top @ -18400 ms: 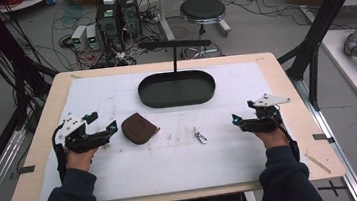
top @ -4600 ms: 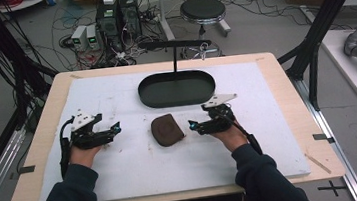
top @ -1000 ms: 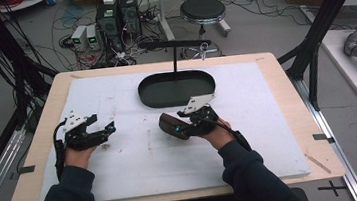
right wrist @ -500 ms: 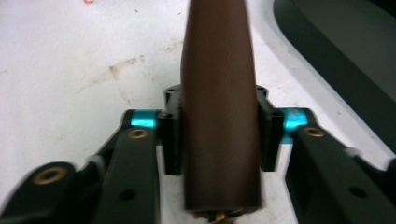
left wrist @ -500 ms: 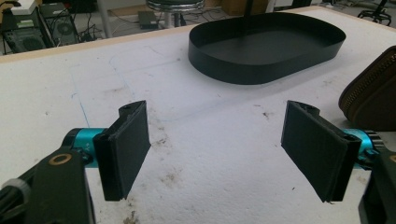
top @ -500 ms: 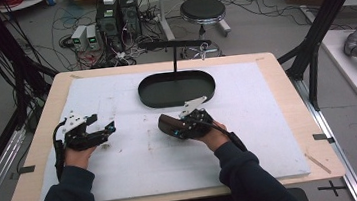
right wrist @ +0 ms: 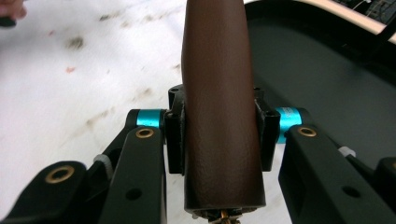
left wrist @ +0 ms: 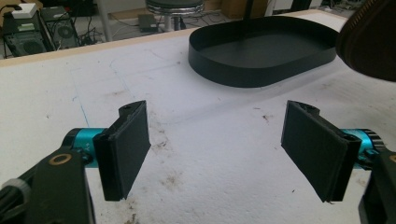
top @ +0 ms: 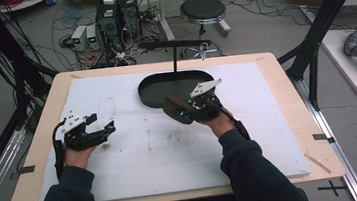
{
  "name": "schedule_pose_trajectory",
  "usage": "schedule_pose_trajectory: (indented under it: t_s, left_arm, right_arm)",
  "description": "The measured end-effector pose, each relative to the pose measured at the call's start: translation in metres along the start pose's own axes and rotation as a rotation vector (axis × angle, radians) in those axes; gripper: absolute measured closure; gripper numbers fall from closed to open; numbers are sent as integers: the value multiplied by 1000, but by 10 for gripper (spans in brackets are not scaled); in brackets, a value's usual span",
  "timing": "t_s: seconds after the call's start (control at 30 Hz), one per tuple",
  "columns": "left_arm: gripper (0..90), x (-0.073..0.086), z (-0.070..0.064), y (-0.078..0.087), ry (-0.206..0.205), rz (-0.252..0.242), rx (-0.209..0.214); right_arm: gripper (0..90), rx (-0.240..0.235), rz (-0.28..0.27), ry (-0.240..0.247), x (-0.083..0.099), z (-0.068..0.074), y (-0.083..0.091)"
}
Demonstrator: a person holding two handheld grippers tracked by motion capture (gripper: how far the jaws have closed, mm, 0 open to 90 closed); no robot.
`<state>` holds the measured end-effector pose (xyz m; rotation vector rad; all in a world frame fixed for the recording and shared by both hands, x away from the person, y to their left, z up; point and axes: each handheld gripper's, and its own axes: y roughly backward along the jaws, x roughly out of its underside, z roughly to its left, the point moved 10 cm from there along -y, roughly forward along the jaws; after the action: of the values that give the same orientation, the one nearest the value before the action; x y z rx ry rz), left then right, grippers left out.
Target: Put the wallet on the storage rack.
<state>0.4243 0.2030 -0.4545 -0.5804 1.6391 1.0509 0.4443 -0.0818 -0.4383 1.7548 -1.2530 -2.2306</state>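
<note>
Since half a second ago, brown pouch (top: 174, 109) moved up-frame with right gripper (top: 187, 111); we now see it at frame centre, off white mat (top: 172, 151), at near rim of black oval tray (top: 177, 84). Right gripper view: jaws clamped on both sides of pouch. Left gripper (top: 104, 130) at left of frame, unchanged, jaws spread wide over mat, holding nothing. We note tray beyond it, upper centre.
</note>
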Motion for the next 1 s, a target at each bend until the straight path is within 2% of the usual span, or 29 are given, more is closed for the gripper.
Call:
schedule_pose_trajectory:
  t_s: [0.07, 0.13, 0.37, 0.4, 0.43, 0.47, 0.5, 0.53, 0.57, 0.6, 0.63, 0.7, 0.77, 0.83, 0.87, 1.0]
  left_arm:
    - [235, 0, 0, 0, 0, 1, 2]
    - [235, 0, 0, 0, 2, -1, -1]
    - [235, 0, 0, 1, 3, -3, 0]
    - [235, 0, 0, 1, 3, -3, 0]
    - [235, 0, 0, 1, 3, -2, 1]
    - [235, 0, 0, 1, 3, -2, 1]
    - [235, 0, 0, 0, 2, -4, 3]
    - [235, 0, 0, 0, 2, -4, 3]
    - [235, 0, 0, 0, 3, -5, 6]
    - [235, 0, 0, 0, 3, -5, 6]
    - [235, 0, 0, 0, 4, -4, 6]
    - [235, 0, -1, 0, 3, -2, 10]
    - [235, 0, -1, 0, 2, -3, 10]
    - [235, 0, -1, 0, 3, -3, 11]
    - [235, 0, -1, 0, 5, -6, 12]
    - [235, -1, 0, 0, 4, -8, 12]
  right_arm:
    - [654, 13, -10, -1, -7, -8, 0]
    - [653, 15, -27, -23, -14, -16, -1]
    - [651, 71, -50, -99, -31, -53, -14]
    - [651, 71, -50, -99, -31, -53, -14]
    - [651, 87, -52, -116, -34, -63, -19]
    - [651, 87, -52, -116, -34, -63, -19]
    - [651, 94, -67, -149, -36, -73, -25]
    - [651, 94, -67, -149, -36, -73, -25]
    - [650, 101, -64, -180, -36, -81, -32]
    - [650, 101, -64, -180, -36, -81, -32]
    - [649, 100, -67, -216, -35, -89, -40]
    - [646, 94, -57, -245, -34, -94, -48]
    - [646, 102, -77, -266, -36, -98, -56]
    - [646, 101, -73, -280, -36, -99, -60]
    - [646, 93, -51, -289, -34, -100, -70]
    - [642, 79, 0, -287, -27, -98, -88]
